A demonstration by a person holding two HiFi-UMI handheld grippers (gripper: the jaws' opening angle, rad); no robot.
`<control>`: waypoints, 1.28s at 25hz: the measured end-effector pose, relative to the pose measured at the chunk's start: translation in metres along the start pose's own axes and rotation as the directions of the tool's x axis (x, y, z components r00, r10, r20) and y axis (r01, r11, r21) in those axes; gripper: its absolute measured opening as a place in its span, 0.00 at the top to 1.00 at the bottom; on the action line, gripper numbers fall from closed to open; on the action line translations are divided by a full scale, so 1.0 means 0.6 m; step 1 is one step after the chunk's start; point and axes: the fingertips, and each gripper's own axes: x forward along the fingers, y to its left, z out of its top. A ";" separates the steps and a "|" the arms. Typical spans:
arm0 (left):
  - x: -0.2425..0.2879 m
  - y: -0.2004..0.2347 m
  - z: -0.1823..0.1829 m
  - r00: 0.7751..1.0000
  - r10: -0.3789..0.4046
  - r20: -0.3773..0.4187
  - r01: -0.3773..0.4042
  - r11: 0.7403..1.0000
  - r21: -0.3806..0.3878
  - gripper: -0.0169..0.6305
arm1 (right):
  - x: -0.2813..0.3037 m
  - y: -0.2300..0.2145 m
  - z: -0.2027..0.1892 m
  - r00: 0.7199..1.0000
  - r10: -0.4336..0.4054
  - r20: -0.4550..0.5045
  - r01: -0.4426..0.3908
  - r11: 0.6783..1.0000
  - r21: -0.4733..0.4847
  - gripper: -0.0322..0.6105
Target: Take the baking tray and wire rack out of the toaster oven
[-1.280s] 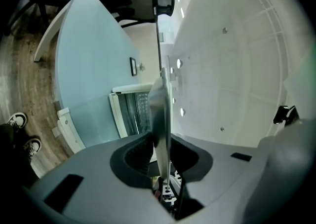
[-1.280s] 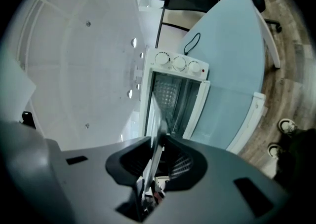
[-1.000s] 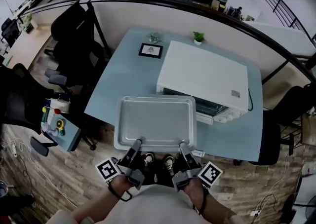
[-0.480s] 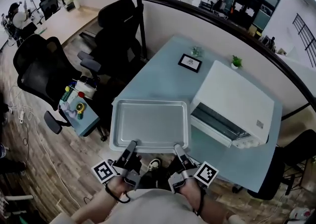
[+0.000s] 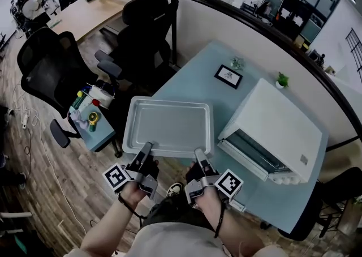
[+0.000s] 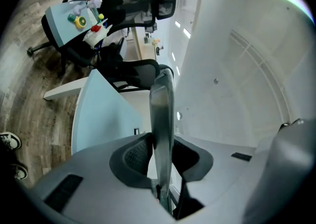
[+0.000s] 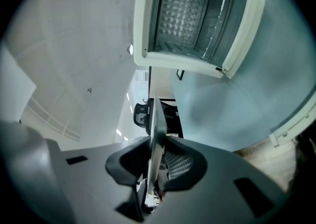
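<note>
Over the near left corner of the pale blue tabletop (image 5: 203, 83), the shallow rectangular silver metal baking tray (image 5: 167, 124) hangs roughly level. It is already clear of the white box-shaped toaster oven (image 5: 280, 123), which stands at about 3 o'clock from it with its front open. The tray's long axis runs from 9 to 3 o'clock across the head view. Both tongs come at its near long rim from 6 o'clock, the left tongs (image 5: 145, 150) toward the left corner and the right tongs (image 5: 198, 155) toward the right one, so the right hand is the nearer to the oven. Each pair is clenched on that rim: both gripper views show the thin metal edge standing edge-on between the ribbed pads, pressed from both sides. Bare tabletop lies at 12 to 1 o'clock from the tray, so setting it down there would, I judge, mean carrying it away from the body, not sideways. The low side table with bright toys (image 5: 90, 117) at 9 o'clock is best kept clear of. The head view gives the whole layout but shows little of the oven's inside. The right gripper view looks straight into the cavity, where thin wires of what seems to be the wire rack (image 7: 185, 13) remain, so that half of the job looks not yet done. The left gripper view faces the other way, toward black office chairs (image 6: 136, 1), and shows no part of the oven.
</note>
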 end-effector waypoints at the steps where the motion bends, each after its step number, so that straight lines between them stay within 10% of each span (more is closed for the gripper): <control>1: 0.012 0.006 0.007 1.000 -0.002 -0.001 0.002 1.000 -0.005 0.82 | 0.013 -0.005 0.003 1.000 -0.001 0.007 0.001 1.000 0.005 0.82; 22: 0.223 0.278 0.042 0.984 0.142 -0.104 -0.150 0.986 -0.069 0.82 | 0.193 -0.239 0.098 0.982 -0.093 0.162 0.075 0.991 0.113 0.80; 32: 0.255 0.344 0.074 0.941 0.328 -0.081 -0.330 0.944 -0.010 0.85 | 0.238 -0.283 0.100 0.970 -0.162 0.180 0.131 0.976 0.174 0.83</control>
